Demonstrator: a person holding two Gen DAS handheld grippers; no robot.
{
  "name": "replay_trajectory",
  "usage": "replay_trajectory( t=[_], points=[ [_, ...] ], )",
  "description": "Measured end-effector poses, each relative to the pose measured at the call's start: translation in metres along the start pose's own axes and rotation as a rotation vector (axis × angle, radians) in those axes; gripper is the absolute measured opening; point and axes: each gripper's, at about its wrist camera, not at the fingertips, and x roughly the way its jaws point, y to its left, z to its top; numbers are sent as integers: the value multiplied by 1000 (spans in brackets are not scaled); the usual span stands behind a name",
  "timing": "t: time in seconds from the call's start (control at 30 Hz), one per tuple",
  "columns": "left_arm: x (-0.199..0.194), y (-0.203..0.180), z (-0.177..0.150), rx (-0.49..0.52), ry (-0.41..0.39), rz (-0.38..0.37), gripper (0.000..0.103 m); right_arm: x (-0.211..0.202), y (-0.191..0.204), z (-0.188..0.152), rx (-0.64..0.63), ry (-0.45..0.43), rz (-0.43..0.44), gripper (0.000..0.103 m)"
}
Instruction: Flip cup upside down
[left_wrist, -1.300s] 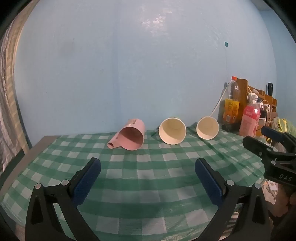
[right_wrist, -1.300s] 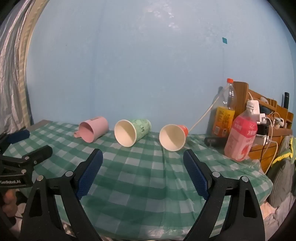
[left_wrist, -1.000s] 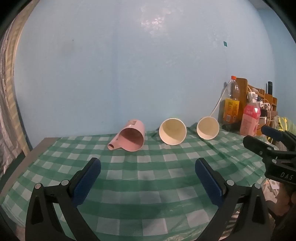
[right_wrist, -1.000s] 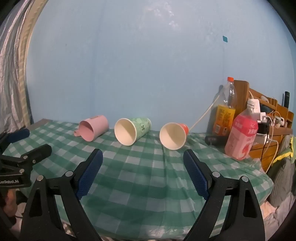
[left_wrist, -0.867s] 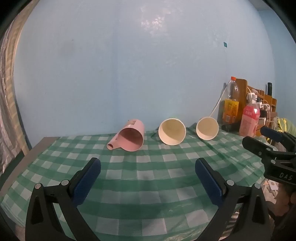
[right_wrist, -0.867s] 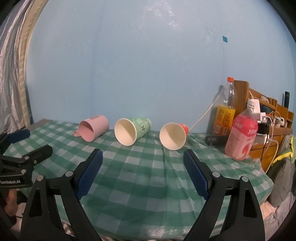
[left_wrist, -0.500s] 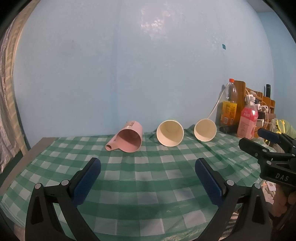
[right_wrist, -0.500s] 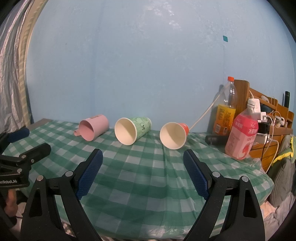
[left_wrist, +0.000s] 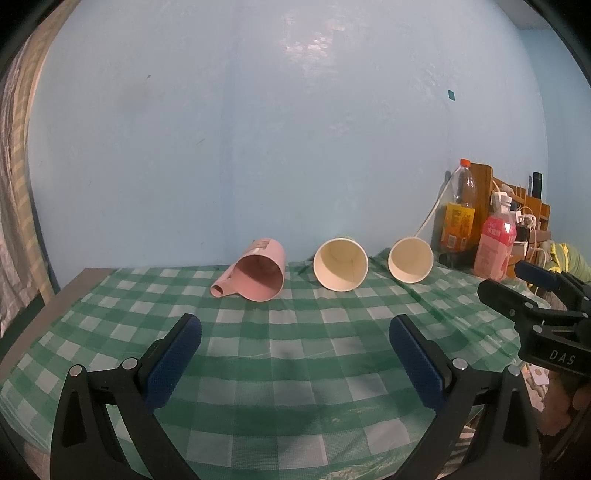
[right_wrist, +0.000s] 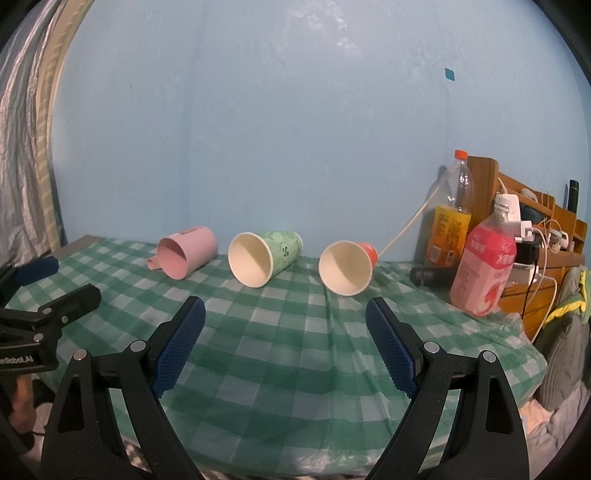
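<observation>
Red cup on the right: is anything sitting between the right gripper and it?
Nothing visible. The right gripper is open and the red cup lies on its side ahead of it, with only bare checked tablecloth between. The pink bottle stands off to the right, outside that path.

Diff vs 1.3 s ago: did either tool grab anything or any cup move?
Nothing taken hold of or let go. The left tool and right tool are both open and empty, short of the cups; only a slight camera drift shows. The pink plastic mug, green paper cup and orange-red paper cup lie on their sides on the green checked tablecloth as before.
</observation>
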Motion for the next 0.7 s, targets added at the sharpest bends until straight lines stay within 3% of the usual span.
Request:
replay_trajectory(
  t=[0.7],
  points=[
    [1,-2,2,7,6,-10,103,2,3,-2,6,10,2,88]
  ],
)
